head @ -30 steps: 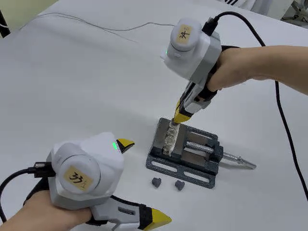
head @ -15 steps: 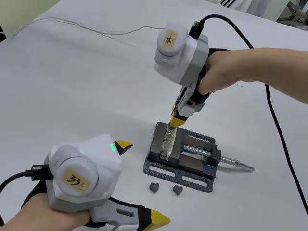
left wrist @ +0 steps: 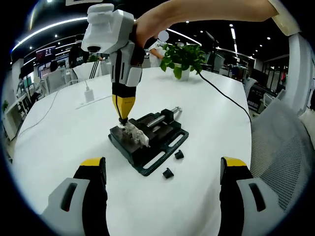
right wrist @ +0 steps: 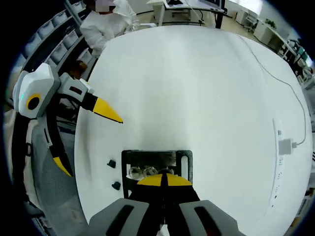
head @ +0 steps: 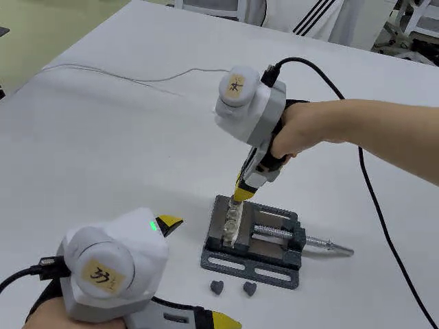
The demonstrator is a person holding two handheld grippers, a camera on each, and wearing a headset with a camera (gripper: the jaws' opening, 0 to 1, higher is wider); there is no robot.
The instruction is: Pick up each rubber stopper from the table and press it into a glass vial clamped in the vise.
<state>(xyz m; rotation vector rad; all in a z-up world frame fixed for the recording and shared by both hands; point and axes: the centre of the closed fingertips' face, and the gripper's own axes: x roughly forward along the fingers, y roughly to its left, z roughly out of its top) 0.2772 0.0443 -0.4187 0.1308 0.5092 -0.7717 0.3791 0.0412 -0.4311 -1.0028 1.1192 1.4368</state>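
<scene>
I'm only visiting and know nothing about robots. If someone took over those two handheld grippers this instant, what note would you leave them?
Right gripper: jaws shut, tips down at the clear glass vials clamped in the dark metal vise; I cannot tell whether a stopper is between them.
Left gripper: open, empty, hovering near-left of the vise.
Two small dark rubber stoppers lie on the white table in front of the vise.
Done: how many vials are plugged is too small to tell.
Left: pick up those two and press them in.
</scene>
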